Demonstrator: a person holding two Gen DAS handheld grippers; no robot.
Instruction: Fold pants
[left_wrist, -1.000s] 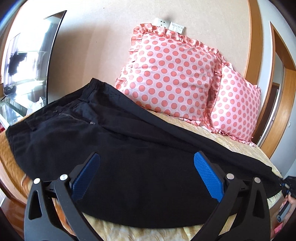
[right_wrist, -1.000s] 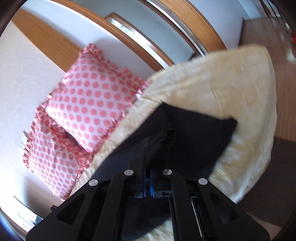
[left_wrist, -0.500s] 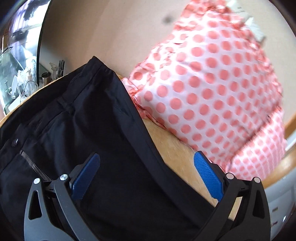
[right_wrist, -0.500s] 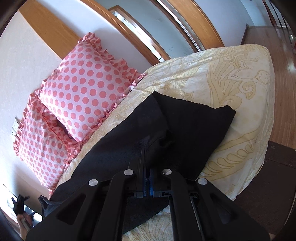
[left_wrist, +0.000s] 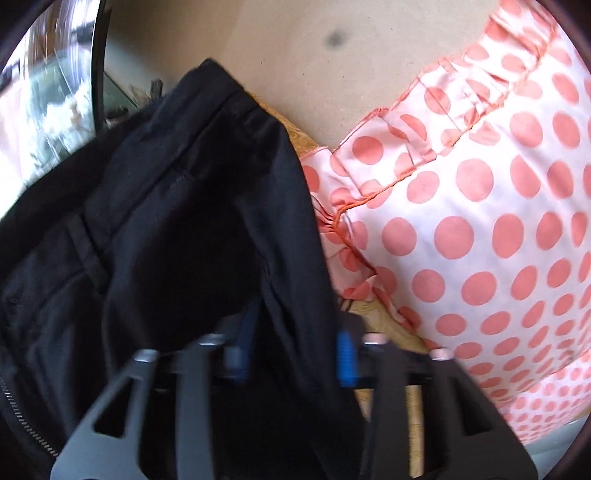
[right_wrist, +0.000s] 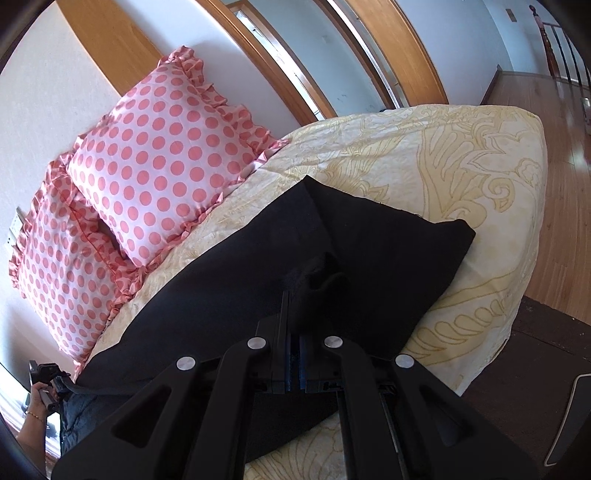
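Black pants (right_wrist: 332, 266) lie across a yellow patterned bed (right_wrist: 461, 177). My right gripper (right_wrist: 295, 354) is shut on a pinched fold of the leg fabric near the hem end. In the left wrist view the waistband end of the pants (left_wrist: 177, 221) fills the left. My left gripper (left_wrist: 291, 354) has its blue pads close on either side of the side edge of the pants near the waist, with fabric between them. The view is blurred.
Two pink polka-dot pillows (right_wrist: 159, 147) lean on the wall at the head of the bed, one close to the right of my left gripper (left_wrist: 480, 221). A wooden floor (right_wrist: 561, 184) lies beyond the bed's edge. A glass shelf with small items (left_wrist: 48, 92) is at far left.
My left gripper moved forward to the waist edge of the pants and closed from wide open onto the fabric. My right gripper stayed shut on the leg fabric.
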